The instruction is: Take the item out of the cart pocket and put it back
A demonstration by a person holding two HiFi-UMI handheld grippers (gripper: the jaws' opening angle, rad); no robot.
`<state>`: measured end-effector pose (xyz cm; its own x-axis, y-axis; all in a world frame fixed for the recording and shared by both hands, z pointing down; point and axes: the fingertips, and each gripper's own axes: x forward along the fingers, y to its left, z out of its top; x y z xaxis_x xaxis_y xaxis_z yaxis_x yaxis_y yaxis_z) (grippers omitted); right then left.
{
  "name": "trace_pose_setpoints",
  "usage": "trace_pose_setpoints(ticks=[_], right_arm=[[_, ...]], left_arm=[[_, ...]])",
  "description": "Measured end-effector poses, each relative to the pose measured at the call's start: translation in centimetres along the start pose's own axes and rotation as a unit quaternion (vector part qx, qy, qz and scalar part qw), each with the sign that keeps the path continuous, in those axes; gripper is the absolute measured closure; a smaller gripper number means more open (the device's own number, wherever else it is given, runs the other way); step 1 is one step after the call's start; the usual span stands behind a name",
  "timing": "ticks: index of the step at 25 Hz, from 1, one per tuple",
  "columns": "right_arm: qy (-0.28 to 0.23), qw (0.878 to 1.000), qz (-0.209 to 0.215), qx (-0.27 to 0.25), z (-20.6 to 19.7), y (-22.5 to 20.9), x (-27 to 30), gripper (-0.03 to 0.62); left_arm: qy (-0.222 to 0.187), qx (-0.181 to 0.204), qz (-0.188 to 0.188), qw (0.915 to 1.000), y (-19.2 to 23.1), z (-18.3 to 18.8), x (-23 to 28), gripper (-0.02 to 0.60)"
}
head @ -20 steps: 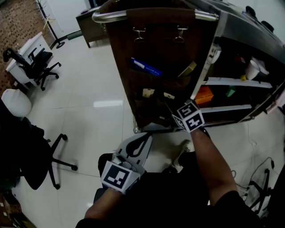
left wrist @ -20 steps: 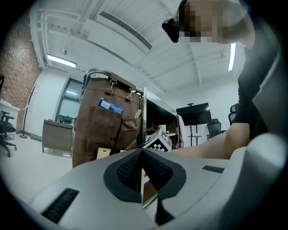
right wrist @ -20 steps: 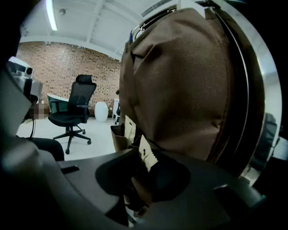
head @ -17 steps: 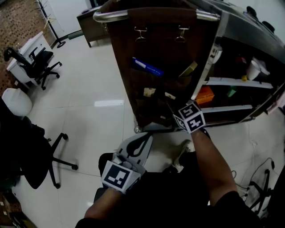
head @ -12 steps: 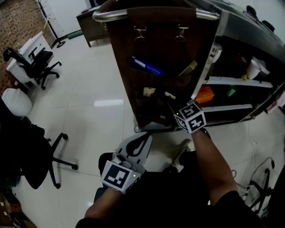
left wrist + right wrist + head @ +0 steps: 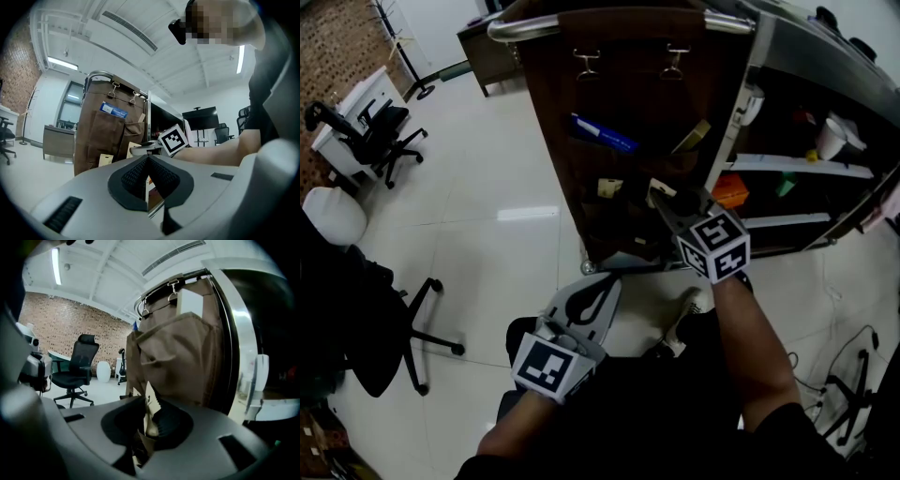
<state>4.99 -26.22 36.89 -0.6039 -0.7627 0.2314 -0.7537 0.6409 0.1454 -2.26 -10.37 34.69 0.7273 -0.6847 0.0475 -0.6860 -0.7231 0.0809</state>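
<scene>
A pale tiled floor (image 6: pixel 487 244) filled the left of the head view, with a black office chair (image 6: pixel 370 131) far off by a white desk and a second dark chair (image 6: pixel 356 309) close at the left edge. The cart (image 6: pixel 787 56) stood ahead, its open side showing white shelves (image 6: pixel 797 167) with small things on them, among them an orange box (image 6: pixel 729 190). On the cart's end hung a brown fabric organizer (image 6: pixel 628 94), fastened by two metal clips (image 6: pixel 586 64) below a chrome bar (image 6: pixel 525 26). A blue packet (image 6: pixel 602 134) stuck out of an upper pocket and a tan piece (image 6: pixel 692 137) leaned out of the pocket to its right; small pale tags showed in the lower row. The right gripper (image 6: pixel 666 206) reached up to that lower row, its marker cube facing the camera. In the right gripper view its jaws (image 6: pixel 149 411) pinched the item (image 6: pixel 151 401), a thin cream-coloured piece with a serrated edge, held upright just in front of the brown pocket fabric; whether its lower end still sat inside the pocket could not be told. The left gripper (image 6: pixel 605 286) hung lower and nearer the body, well apart from the organizer, and in its own view (image 6: pixel 147 180) the jaws were pressed together with nothing between them.
</scene>
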Motion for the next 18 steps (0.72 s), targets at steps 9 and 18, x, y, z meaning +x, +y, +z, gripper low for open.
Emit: trace_pose_setpoints(ticks=[9,18], right_arm=[[-0.06,0.998,-0.002,-0.003,6.3,1.0,-4.9,0.526],[-0.115,0.993,0.016,0.031,10.1,2.9,-11.4,0.526]], left_arm=[[-0.003,0.002,0.003,1.0,-0.2,0.2,-0.1,0.581],[-0.005,-0.002,0.003,1.0,-0.3,0.4,-0.1,0.581]])
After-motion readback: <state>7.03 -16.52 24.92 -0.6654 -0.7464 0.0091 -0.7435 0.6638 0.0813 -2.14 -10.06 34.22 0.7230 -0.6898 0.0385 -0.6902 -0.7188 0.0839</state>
